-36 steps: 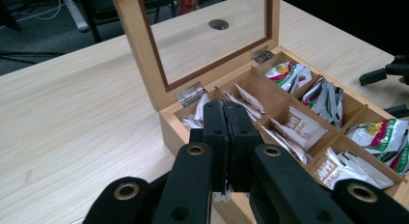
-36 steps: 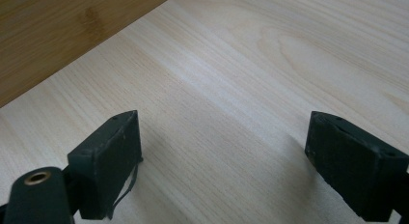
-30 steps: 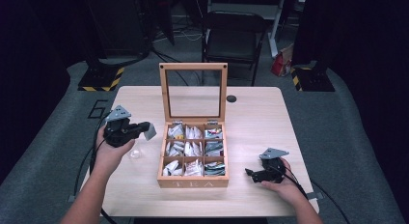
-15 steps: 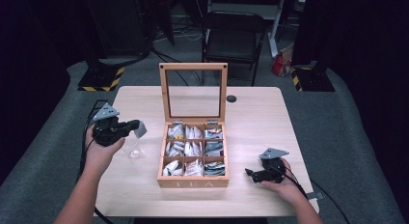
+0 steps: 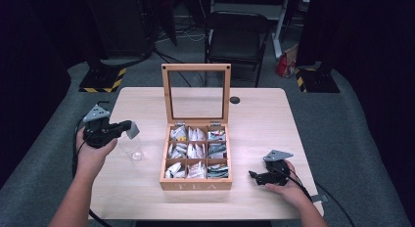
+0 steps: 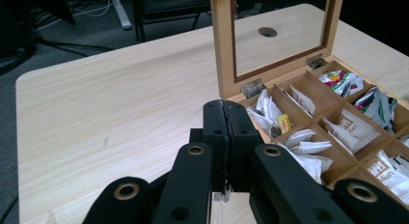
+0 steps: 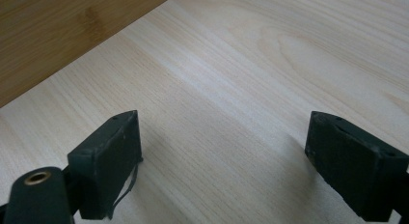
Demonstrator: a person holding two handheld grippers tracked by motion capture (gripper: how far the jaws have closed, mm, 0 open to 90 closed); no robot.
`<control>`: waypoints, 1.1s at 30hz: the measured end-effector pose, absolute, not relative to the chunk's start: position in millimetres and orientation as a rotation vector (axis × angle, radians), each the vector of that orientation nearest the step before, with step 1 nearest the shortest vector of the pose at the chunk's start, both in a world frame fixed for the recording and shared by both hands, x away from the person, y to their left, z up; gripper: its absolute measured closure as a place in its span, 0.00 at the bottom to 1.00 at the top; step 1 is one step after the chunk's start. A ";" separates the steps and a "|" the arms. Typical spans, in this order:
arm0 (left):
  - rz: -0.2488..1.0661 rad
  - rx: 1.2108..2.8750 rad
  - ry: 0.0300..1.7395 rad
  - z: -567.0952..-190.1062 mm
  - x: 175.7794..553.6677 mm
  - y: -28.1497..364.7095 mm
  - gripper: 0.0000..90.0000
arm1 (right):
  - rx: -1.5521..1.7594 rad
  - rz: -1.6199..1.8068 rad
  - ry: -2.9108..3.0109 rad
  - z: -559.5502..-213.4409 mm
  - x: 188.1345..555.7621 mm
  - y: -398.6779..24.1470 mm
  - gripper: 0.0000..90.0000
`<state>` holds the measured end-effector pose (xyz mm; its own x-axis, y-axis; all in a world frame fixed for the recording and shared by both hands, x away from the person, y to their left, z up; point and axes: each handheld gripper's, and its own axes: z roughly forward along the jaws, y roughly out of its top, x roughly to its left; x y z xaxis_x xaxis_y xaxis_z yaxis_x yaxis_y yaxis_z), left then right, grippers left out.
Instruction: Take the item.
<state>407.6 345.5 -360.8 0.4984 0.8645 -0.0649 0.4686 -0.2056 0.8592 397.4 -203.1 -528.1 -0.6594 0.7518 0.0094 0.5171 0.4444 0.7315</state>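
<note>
High view looks down on whole table (image 5: 274, 114). Left gripper view faces tea box (image 6: 337, 132) close; right gripper view skims tabletop beside box.

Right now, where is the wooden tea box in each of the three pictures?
High view: the tea box sits mid-table, lid up, between the two grippers.
Left gripper view: it lies at upper right, beyond the shut jaws.
Right gripper view: its wooden side fills the top left corner.
Shared landmark: the pale wooden table under it.

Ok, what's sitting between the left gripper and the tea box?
In the high view, a clear glass stands on the table between the left gripper and the tea box.
</note>
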 end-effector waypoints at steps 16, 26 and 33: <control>0.567 1.844 1.173 -374.8 408.8 360.0 0.99 | 1.086 1.042 2.384 -528.1 397.4 -203.0 0.13; 0.555 1.845 1.206 -385.4 409.1 367.1 0.99 | 1.087 1.044 2.381 -528.2 397.3 -203.0 0.13; 0.550 1.840 1.226 -394.0 410.4 369.9 0.99 | 1.086 1.043 2.383 -528.1 397.4 -203.0 0.13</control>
<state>410.4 369.9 -394.0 0.4264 0.9003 -0.0870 0.5334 -0.1726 0.8281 397.4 -203.0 -528.1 -0.6590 0.7521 0.0095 0.5174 0.4441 0.7315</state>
